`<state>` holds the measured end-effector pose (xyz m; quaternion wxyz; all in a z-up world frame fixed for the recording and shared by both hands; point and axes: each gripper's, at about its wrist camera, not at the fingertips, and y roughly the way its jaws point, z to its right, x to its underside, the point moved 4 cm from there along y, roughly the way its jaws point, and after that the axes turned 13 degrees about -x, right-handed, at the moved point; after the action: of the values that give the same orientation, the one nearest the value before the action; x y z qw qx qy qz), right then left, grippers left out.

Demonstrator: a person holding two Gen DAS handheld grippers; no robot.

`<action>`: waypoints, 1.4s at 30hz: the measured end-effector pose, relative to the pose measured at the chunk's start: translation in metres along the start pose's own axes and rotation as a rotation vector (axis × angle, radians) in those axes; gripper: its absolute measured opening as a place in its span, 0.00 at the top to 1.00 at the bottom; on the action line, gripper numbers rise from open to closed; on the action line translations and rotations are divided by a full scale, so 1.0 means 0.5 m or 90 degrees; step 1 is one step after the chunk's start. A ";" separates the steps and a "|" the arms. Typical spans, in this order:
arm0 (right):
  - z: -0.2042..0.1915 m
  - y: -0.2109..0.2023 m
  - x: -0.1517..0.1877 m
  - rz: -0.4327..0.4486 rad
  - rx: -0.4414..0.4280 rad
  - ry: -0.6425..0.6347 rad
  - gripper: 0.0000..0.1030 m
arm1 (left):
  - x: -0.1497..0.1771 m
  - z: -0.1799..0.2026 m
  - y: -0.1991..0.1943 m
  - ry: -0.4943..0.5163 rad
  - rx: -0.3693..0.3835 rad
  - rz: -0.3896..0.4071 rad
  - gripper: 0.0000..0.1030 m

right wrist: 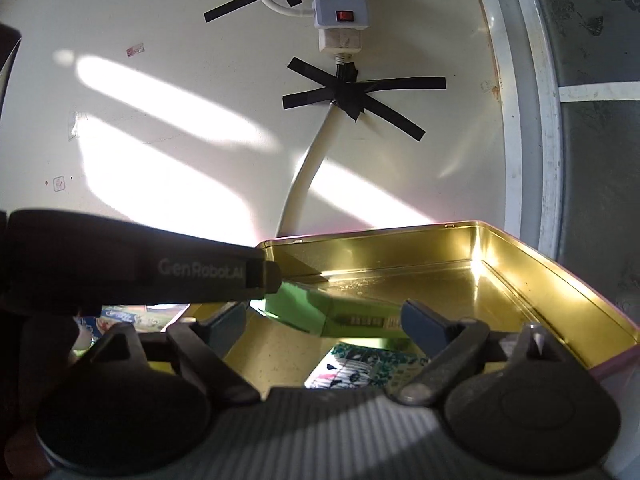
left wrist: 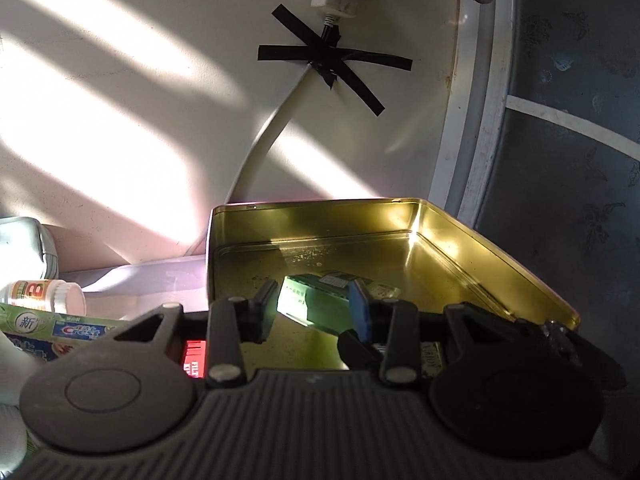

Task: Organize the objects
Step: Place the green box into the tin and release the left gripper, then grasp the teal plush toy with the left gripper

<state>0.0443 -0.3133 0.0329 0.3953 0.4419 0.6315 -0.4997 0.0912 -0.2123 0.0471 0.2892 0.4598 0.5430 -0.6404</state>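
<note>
Green box (left wrist: 316, 304) sits between the pads of the left gripper (left wrist: 314, 306), tilted, over the open gold tin (left wrist: 492, 264). Both pads appear pressed against its sides, so it reads as gripped; glare on the box face makes the left-side contact hard to confirm. In the right wrist view the same green box (right wrist: 320, 312) hangs above the tin floor, with the left gripper's dark finger (right wrist: 168, 268) reaching in from the left edge.

Right gripper (right wrist: 324, 326): jaws stand wide apart, nothing between the pads; the green box lies just beyond its fingertips. Below it, inside the tin (right wrist: 560, 280), lies a patterned teal-and-white packet (right wrist: 360, 364).

Left of the tin: a white bottle (left wrist: 44, 296) on its side, a Crest toothpaste carton (left wrist: 68, 328) just in front of it.

Behind: cream wall with sun stripes, white power strip (right wrist: 340, 20) with red switch, its cable (right wrist: 308, 168) fixed by crossed black tape (right wrist: 352, 96).
</note>
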 end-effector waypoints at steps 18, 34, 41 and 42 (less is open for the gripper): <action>-0.146 -0.024 0.011 -0.030 -0.288 0.040 0.68 | 0.107 -0.467 -0.194 -0.161 -0.241 -0.040 0.60; -0.371 0.245 -0.014 -0.235 -0.374 0.044 0.59 | 0.155 -0.414 -0.130 -0.184 -0.105 -0.081 0.60; -0.269 0.054 0.062 -0.210 -0.358 0.036 0.62 | 0.186 -0.405 -0.223 -0.111 -0.002 -0.084 0.50; -0.242 0.008 0.080 -0.225 -0.361 0.042 0.59 | 0.193 -0.405 -0.238 -0.107 0.008 -0.083 0.44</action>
<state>0.0295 -0.1878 0.0170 0.3892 0.2138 0.8245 -0.3506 0.0038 0.0239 0.0134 0.2887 0.3700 0.5416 -0.6974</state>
